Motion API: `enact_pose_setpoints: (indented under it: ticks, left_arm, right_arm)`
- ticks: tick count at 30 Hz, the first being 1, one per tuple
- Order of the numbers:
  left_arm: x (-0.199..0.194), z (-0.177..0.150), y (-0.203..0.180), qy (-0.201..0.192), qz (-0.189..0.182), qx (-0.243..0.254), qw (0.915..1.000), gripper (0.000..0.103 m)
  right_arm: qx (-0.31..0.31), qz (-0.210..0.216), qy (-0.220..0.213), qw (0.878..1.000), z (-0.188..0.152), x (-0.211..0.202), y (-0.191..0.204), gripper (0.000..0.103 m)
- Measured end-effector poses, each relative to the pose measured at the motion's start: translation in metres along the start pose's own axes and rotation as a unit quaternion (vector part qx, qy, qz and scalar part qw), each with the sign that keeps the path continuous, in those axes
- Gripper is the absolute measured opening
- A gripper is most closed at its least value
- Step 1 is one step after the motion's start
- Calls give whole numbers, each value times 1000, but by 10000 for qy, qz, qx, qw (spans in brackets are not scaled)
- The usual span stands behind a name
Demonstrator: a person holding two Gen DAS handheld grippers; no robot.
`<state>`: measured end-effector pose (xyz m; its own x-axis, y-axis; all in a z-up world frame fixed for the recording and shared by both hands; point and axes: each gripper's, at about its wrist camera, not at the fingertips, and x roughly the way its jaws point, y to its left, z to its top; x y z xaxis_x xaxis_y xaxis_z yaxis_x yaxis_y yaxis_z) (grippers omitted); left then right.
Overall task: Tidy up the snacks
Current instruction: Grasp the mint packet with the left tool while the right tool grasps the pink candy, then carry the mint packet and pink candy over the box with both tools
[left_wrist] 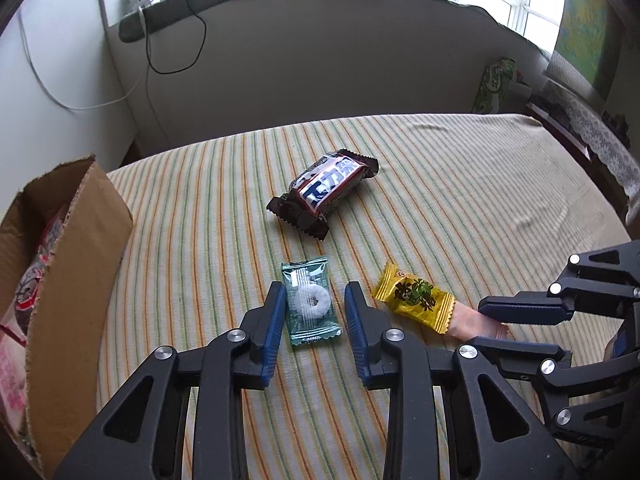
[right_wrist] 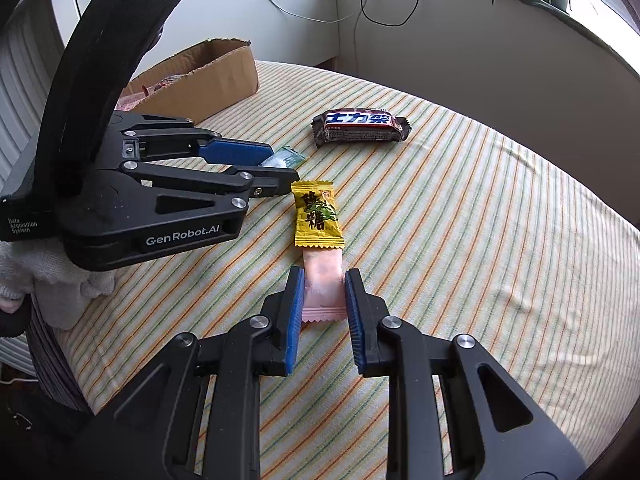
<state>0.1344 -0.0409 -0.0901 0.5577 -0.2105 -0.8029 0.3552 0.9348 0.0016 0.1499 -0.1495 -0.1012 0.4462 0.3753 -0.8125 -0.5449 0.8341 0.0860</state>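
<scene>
Here, four snacks lie on the striped surface (left_wrist: 440, 184): one chocolate bar (left_wrist: 326, 194), one mint (left_wrist: 310, 304) between the left claw's (left_wrist: 314, 312) parted pads (not touching), one yellow candy (right_wrist: 316, 216), and one pink candy (right_wrist: 323, 280) pinched by the right claw (right_wrist: 322, 300). One box (left_wrist: 76, 264) stands left.

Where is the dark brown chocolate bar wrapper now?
The dark brown chocolate bar wrapper lies on the striped cloth, beyond the green mint packet and yellow candy, right of the cardboard box in the left wrist view.
</scene>
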Motion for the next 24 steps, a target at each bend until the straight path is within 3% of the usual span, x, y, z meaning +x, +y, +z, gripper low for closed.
enact_pose_setpoints:
  ticks: [1, 4, 11, 24]
  left_arm:
    - [0, 0, -1, 0, -32, 29, 10000, 20]
    - [-1, -3, -2, -19, -11, 76, 10000, 19]
    - [-14, -13, 6, -71, -170, -154, 9997, 18]
    - [-62, -21, 13, -542, -306, -398, 9973, 18]
  right_arm:
    - [10, -1, -7, 10000, -2, -1, -1, 22]
    - [19, -9, -28, 10000, -2, -2, 0, 22]
    - [21, -7, -138, 9999, -10, -18, 1, 21]
    - [16, -103, -397, 9992, -5, -48, 9, 21]
